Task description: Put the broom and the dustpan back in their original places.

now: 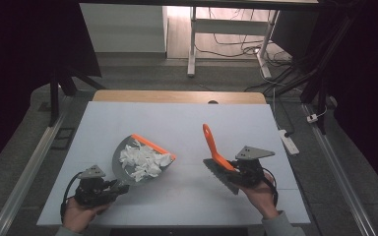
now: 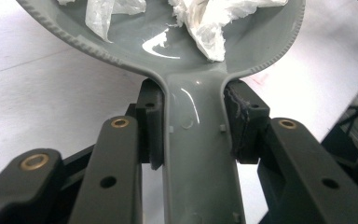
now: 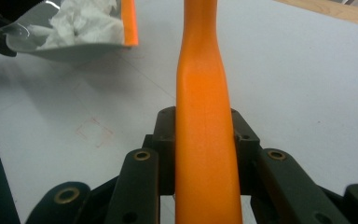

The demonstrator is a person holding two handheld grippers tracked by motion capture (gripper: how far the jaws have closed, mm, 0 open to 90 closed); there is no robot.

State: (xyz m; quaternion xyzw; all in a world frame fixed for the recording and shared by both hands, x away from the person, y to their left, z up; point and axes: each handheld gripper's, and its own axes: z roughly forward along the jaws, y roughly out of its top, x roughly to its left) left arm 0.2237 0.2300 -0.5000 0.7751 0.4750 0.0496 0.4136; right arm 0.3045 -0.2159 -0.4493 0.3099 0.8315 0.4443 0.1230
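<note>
Gripping the grey dustpan (image 2: 200, 154) by its handle, the left gripper (image 2: 193, 126) holds it at the counter's (image 1: 187, 118) near left, while the right gripper (image 3: 205, 140) clamps the brush's (image 1: 215, 152) orange handle. Tilting the pan could spill the crumpled tissue (image 1: 140, 161) over its orange lip (image 1: 153, 145). From above, the bristles show; the right gripper view misses them.

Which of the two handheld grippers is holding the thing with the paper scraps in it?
The left gripper: it clamps the handle of the grey dustpan with white scraps, while the right gripper holds the orange-handled brush.
</note>
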